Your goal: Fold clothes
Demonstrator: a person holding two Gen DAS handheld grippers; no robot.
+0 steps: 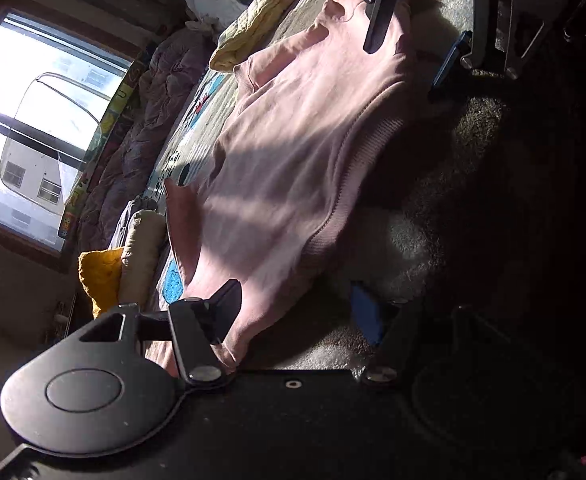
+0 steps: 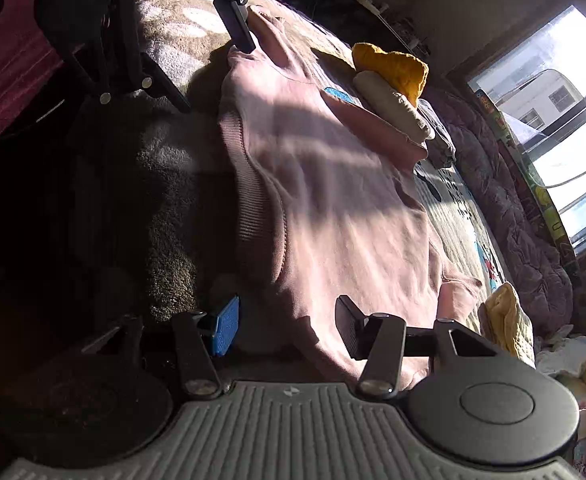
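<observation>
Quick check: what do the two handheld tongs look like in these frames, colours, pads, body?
Left tongs: matte black body with round disc covers, black linkage fingers on silver pivot screws, one blue textured pad and one dark finger. Right tongs: same black discs and fingers, a blue dimpled pad, but a grey ribbed plate in the centre. No cables or sleeves are clearly visible.

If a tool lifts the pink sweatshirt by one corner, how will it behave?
The pink knitted sweatshirt with ribbed hem will probably hang limp and drape, since it already lies in soft wrinkles. Its thick ribbed hem suggests some weight, so the far side may drag. It seems unlikely to slip: the cloth looks matte.
</observation>
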